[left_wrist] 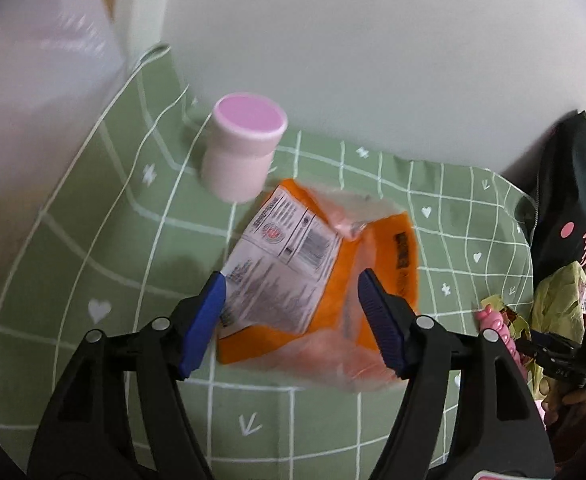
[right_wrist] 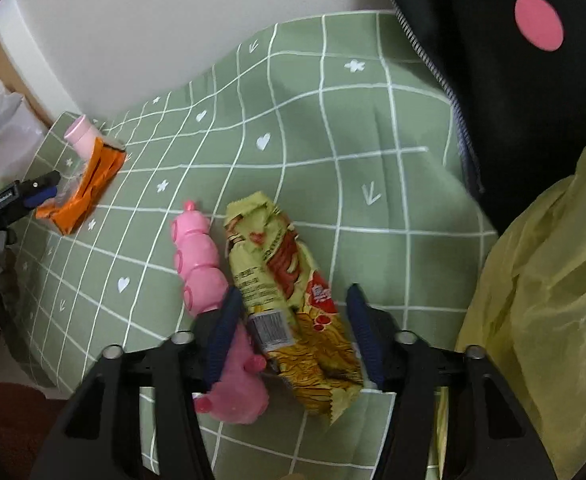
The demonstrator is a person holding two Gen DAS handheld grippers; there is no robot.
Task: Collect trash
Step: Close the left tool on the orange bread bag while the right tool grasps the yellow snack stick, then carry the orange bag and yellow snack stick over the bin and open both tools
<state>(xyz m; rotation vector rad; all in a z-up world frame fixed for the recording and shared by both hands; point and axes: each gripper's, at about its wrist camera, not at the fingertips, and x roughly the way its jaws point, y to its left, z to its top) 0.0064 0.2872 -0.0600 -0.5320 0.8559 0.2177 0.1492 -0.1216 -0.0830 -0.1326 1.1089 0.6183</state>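
Note:
An orange snack wrapper with a white printed label lies on the green checked cloth. My left gripper hangs just over it, open, blue pads on either side of the wrapper. A yellow-green snack wrapper lies between the open jaws of my right gripper; a gap shows at the right pad. A pink plastic toy lies against the left finger. From the right wrist view, the orange wrapper and the left gripper sit far left.
A white bottle with a pink cap stands behind the orange wrapper. A black bag with pink dots fills the upper right. A translucent yellow plastic bag hangs at the right. A white wall borders the cloth.

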